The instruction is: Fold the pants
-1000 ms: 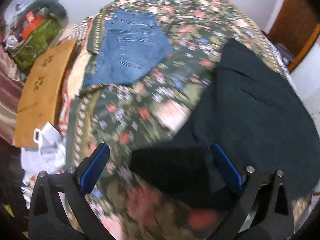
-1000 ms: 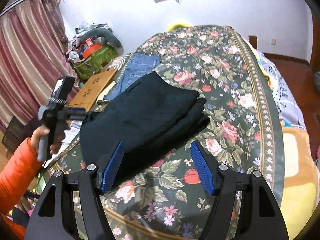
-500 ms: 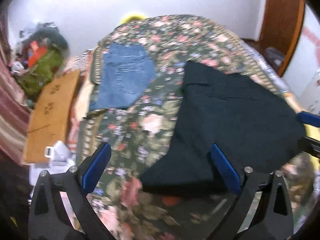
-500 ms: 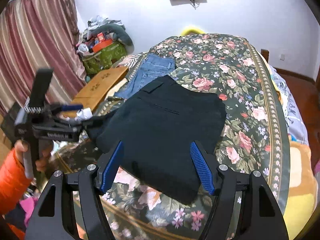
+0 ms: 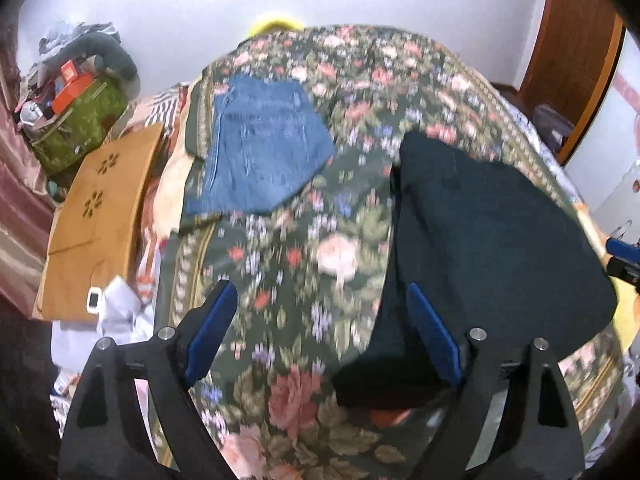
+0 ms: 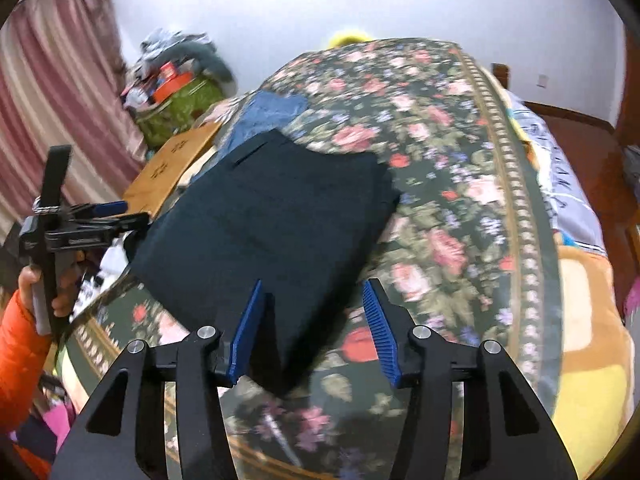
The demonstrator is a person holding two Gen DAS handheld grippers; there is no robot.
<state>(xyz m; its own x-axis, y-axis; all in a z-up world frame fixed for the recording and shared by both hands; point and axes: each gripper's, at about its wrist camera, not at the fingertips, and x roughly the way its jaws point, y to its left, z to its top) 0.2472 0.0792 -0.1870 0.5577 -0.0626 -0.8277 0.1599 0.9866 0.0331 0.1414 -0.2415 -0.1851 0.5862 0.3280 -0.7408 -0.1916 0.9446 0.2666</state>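
while both grippers (left (image 5: 320,332), right (image 6: 316,332)) hover spread, apparently empty, folded pants (image 6: 272,220) lie flat.

The dark navy pants (image 6: 272,224) are seen folded into a flat, roughly rectangular bundle of several layers, laid on the floral bedspread (image 6: 452,184) near the bed's front edge. A slit back pocket is visible on the top layer at the far end, and thicker stacked edges show along one side.
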